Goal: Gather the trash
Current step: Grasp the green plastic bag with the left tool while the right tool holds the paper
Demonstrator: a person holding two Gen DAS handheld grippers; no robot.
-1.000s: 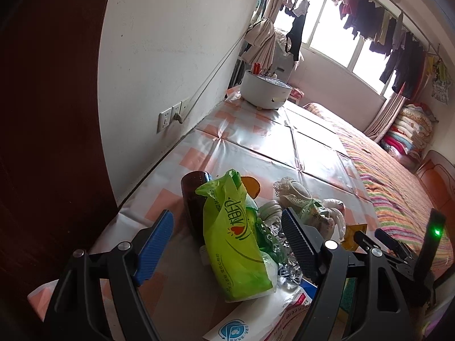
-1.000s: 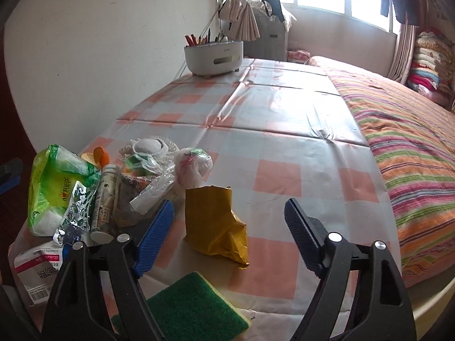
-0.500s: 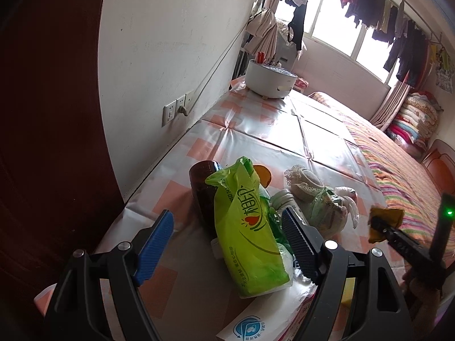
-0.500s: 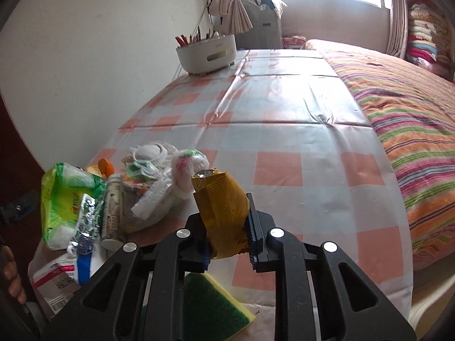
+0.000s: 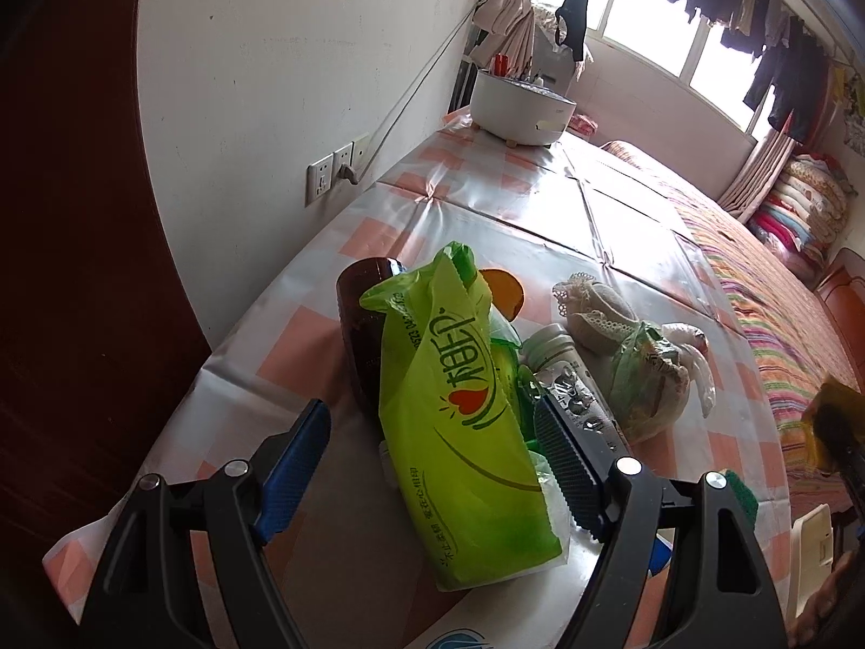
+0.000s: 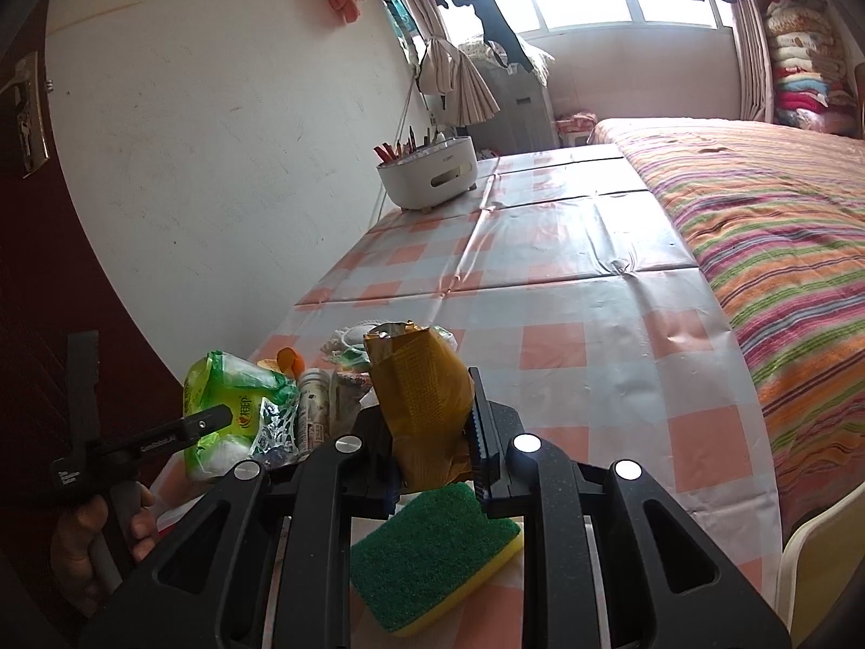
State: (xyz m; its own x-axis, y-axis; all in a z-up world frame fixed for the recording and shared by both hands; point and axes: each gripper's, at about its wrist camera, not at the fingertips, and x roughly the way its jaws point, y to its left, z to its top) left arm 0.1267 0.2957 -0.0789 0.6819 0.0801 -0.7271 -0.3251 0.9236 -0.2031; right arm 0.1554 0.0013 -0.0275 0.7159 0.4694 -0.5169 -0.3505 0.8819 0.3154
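A pile of trash lies at the near end of the checkered table (image 6: 567, 270). A green tissue pack (image 5: 459, 432) leans on a brown bottle (image 5: 367, 324). My left gripper (image 5: 430, 411) straddles the pack with its jaws closing. The right pad is at the pack's edge, while the blue left pad (image 5: 294, 459) still stands off it. My right gripper (image 6: 427, 405) is shut on a crumpled yellow-brown bag (image 6: 419, 395), held up off the table above a green sponge (image 6: 438, 546). That bag (image 5: 832, 416) also shows at the right edge of the left wrist view.
Also in the pile are a white bottle (image 5: 551, 346), an orange cap (image 5: 505, 292), a lace cloth (image 5: 594, 308) and a knotted plastic bag (image 5: 659, 378). A white utensil holder (image 6: 427, 178) stands at the far end. The wall runs along the left, a striped bed (image 6: 757, 243) along the right.
My right gripper shut on the yellow-brown bag and lifted it off the table. My left gripper sank closer to the green pack and its jaws narrowed.
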